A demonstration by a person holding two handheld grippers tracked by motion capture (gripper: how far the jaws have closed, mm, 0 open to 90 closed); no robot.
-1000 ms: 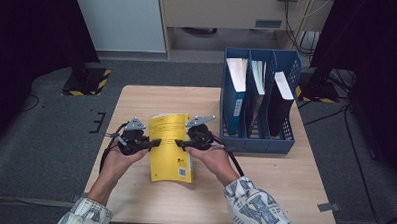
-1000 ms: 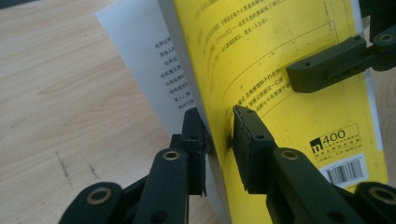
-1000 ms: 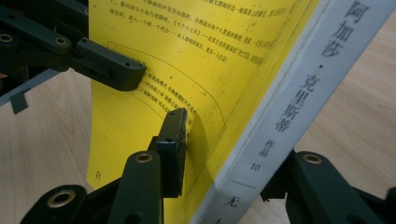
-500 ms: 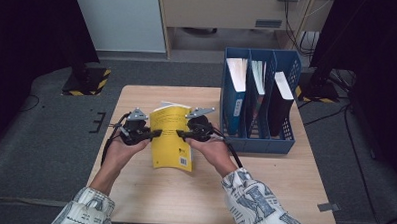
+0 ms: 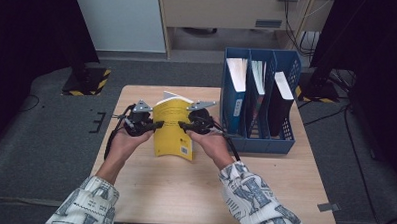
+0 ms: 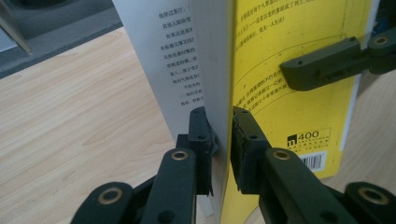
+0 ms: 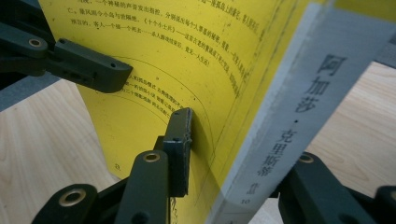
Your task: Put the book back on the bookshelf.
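Lifted and tilted upright since a moment ago, our yellow book (image 5: 172, 128) is now hanging above the table (image 5: 194, 187). We are pinching it with both the left gripper (image 5: 158, 124) and right gripper (image 5: 182, 125), whose jaws have just been closing. Filing it in the blue rack (image 5: 258, 139) is remaining.

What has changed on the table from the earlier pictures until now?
The yellow book, lying almost flat before, has been tipped up toward standing and carried a little toward the far edge. The left gripper clamps its page edge; the right gripper, at the spine side, has just been closing. The blue file rack and table stayed put.
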